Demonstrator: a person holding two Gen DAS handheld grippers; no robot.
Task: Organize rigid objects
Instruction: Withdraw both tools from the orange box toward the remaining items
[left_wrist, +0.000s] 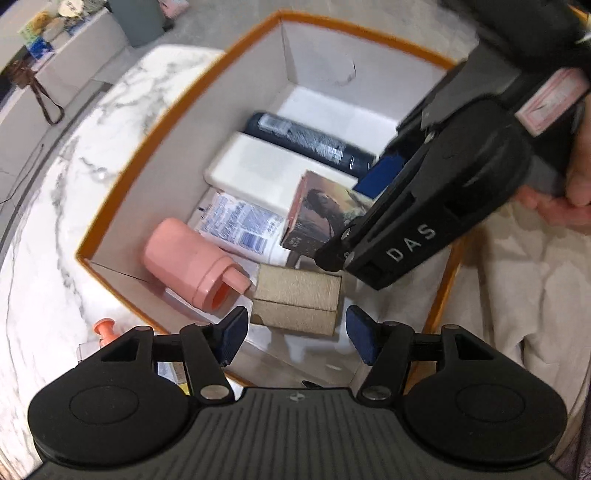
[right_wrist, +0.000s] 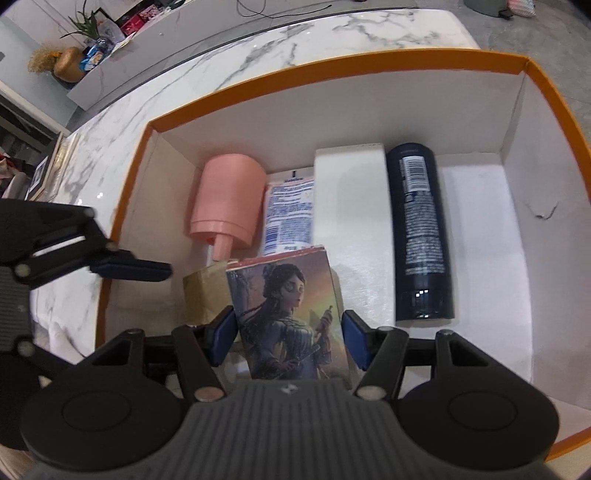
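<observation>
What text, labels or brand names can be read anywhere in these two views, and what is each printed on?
"DAS": white letters on the finger arm of the right gripper, seen from the left wrist view.
White tube: blue print, too blurred to read.
Dark spray can: back label print too small to read.
Picture box held in the right gripper: illustration only, no readable words.
Pink label near the hand: blurred, unreadable.

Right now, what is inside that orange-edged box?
The orange-edged box holds a pink bottle, printed white tube, white block, dark can, tan box and picture box. Anything underneath is covered.
</observation>
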